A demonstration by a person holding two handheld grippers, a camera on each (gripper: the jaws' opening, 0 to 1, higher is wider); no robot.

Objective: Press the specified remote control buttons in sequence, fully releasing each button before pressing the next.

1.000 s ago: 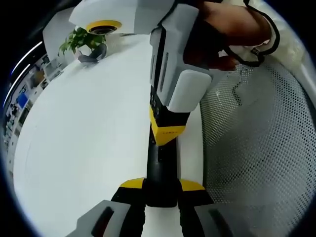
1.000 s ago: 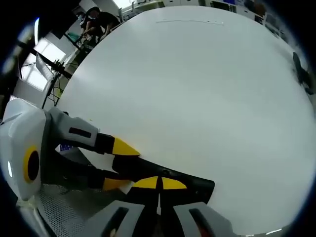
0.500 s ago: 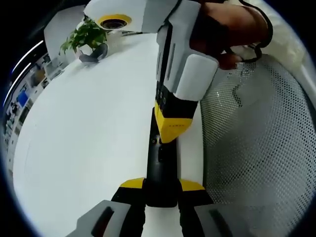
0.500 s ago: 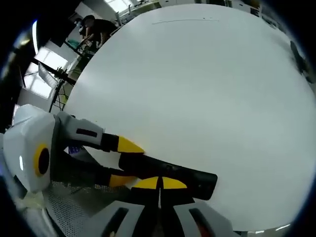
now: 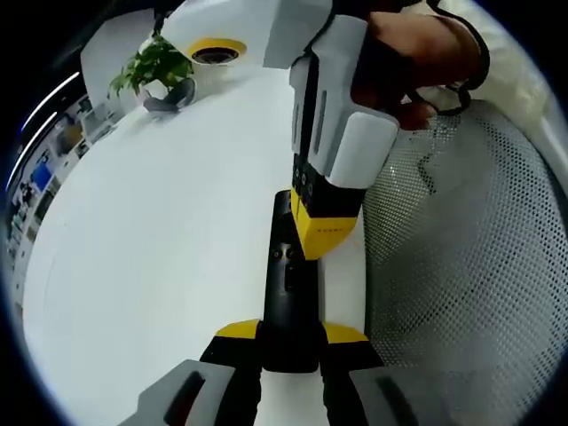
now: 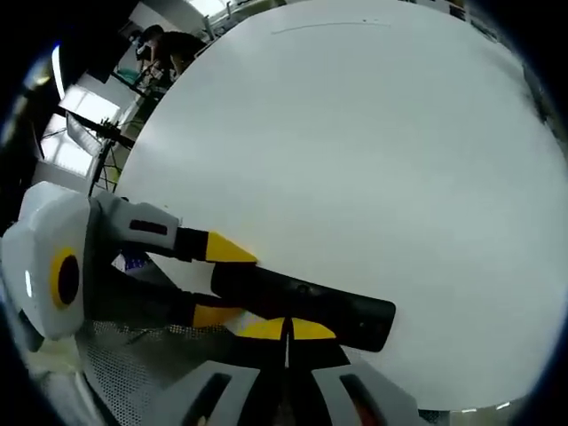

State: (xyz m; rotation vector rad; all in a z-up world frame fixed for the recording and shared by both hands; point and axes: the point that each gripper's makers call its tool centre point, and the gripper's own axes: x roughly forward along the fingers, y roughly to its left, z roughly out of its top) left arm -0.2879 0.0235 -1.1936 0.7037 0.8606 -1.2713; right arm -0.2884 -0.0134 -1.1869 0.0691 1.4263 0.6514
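A long black remote control (image 5: 286, 284) lies lengthwise over the white table (image 5: 151, 240). My left gripper (image 5: 291, 333) is shut on its near end, one yellow tip on each side. My right gripper (image 5: 326, 234) comes down from above in a person's hand (image 5: 417, 53), its yellow tips pressed together just above the remote's far half, beside small round buttons (image 5: 282, 254). In the right gripper view, the remote (image 6: 311, 300) lies across just beyond my shut right gripper (image 6: 287, 329). My left gripper (image 6: 217, 280) clamps its left end there.
A potted plant (image 5: 153, 69) stands at the table's far corner. A white mesh chair back (image 5: 461, 275) lies to the right of the table edge. In the right gripper view the table (image 6: 355, 151) stretches away, with a person (image 6: 169, 46) and stands beyond it.
My right gripper has lifted up and away along the remote, uncovering more of its button face. My left gripper keeps the same hold on the remote.
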